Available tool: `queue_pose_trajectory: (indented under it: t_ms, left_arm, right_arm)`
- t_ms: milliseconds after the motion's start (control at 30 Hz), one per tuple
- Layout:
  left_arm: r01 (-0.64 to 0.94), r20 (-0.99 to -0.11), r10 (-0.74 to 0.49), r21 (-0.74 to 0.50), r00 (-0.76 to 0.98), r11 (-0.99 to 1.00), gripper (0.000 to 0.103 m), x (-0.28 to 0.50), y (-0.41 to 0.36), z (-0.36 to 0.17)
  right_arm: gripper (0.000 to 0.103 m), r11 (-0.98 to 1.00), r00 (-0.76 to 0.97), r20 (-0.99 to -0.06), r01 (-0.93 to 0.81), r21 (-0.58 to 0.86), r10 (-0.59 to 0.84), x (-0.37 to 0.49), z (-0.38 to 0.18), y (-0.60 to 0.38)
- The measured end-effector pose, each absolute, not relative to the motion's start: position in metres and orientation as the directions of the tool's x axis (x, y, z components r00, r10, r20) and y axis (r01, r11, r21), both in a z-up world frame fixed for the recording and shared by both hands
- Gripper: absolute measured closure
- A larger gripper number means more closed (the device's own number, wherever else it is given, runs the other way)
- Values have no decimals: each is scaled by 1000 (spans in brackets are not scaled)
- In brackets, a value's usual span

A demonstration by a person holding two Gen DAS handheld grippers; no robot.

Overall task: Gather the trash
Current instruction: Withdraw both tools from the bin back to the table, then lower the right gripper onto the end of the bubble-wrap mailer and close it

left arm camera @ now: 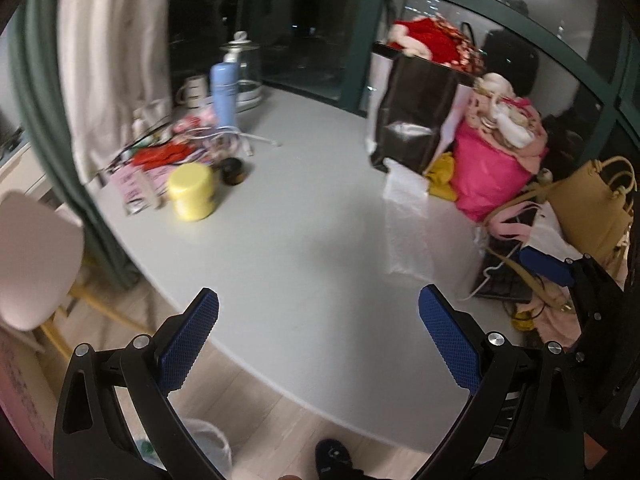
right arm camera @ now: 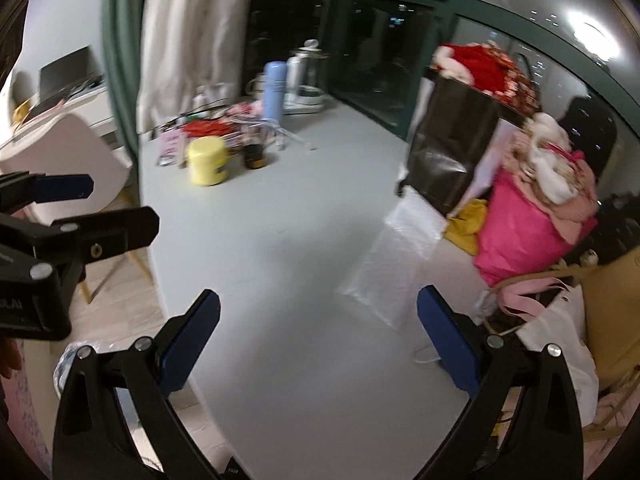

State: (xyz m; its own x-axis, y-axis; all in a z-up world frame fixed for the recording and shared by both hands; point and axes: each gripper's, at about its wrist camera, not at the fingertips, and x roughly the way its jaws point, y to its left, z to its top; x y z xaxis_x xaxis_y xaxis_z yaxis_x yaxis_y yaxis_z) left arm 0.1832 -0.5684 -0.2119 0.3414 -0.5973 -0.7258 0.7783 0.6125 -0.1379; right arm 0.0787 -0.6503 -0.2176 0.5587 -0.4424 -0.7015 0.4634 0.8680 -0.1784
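Both empty: left gripper (left arm camera: 319,316) and right gripper (right arm camera: 318,320), fingers spread, poised over bare worktop (left arm camera: 304,216), likely seeking trash.

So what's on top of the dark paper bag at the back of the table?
Piled on the dark paper bag is red fabric with white trim, spilling over the rim along with a patterned piece. Whatever lies lower in the bag is hidden by its sides.
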Motion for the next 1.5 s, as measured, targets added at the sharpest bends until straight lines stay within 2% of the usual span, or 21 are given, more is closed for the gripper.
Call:
queue_pose_trajectory:
  t_ms: [300, 600, 900, 1500]
  left_arm:
    - [851, -731, -624, -116, 275, 512, 6, 176, -645, -213]
    - [866, -766, -596, -106, 243, 489, 6, 197, -693, -244]
    - [880, -792, -563, -71, 236, 469, 6, 223, -723, -263]
    - [945, -823, -557, -86, 111, 316, 6, 274, -763, -305]
  right_arm:
    - [7, 804, 508, -705, 576, -150, -495, 74, -221, -719]
    - [7, 789, 465, -751, 603, -119, -469, 90, -254, -752]
    - [7, 775, 426, -789, 624, -98, -443, 112, -286, -780]
    - [7, 590, 268, -846, 805, -67, -462, 152, -334, -812]
